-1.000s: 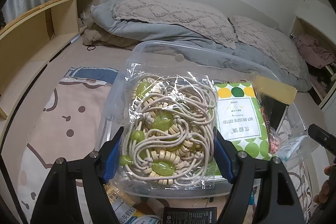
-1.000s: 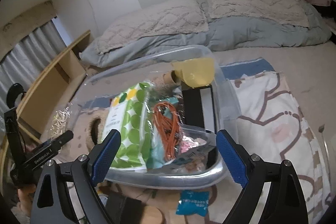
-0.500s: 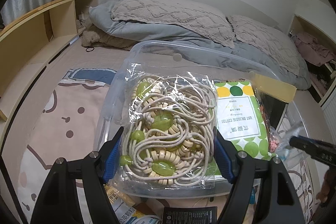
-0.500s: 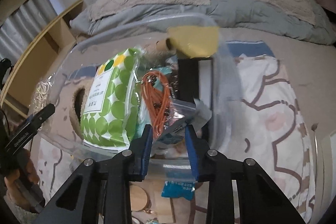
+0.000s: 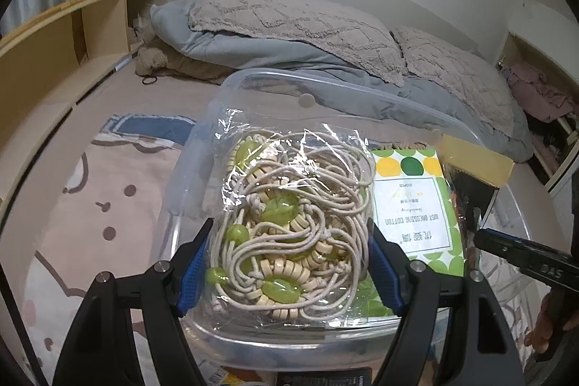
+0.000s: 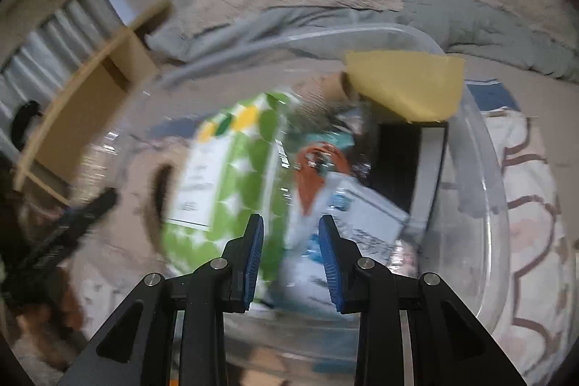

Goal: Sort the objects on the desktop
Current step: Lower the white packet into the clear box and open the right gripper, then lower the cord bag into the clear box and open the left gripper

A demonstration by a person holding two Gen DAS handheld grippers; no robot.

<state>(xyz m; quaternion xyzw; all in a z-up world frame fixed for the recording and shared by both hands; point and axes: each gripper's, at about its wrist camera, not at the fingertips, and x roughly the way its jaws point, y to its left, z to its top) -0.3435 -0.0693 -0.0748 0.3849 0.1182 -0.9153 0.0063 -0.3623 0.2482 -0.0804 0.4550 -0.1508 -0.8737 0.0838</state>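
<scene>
From the left wrist we see our left gripper (image 5: pixel 289 263) clamping a clear bag of corded beads (image 5: pixel 293 227) over the transparent bin (image 5: pixel 253 85), beside the green dotted cotton pack (image 5: pixel 416 205). Only the blurred right view shows our right gripper (image 6: pixel 291 255), fingers drawn close, pinching a small clear packet (image 6: pixel 358 216) in the bin, near an orange cable (image 6: pixel 311 176) and black box (image 6: pixel 401 161).

We are in a home bedroom. Beige quilted pillows (image 5: pixel 289 13) lie on a grey-blue duvet (image 5: pixel 253 49), beside light wooden shelving (image 5: pixel 83 24).
</scene>
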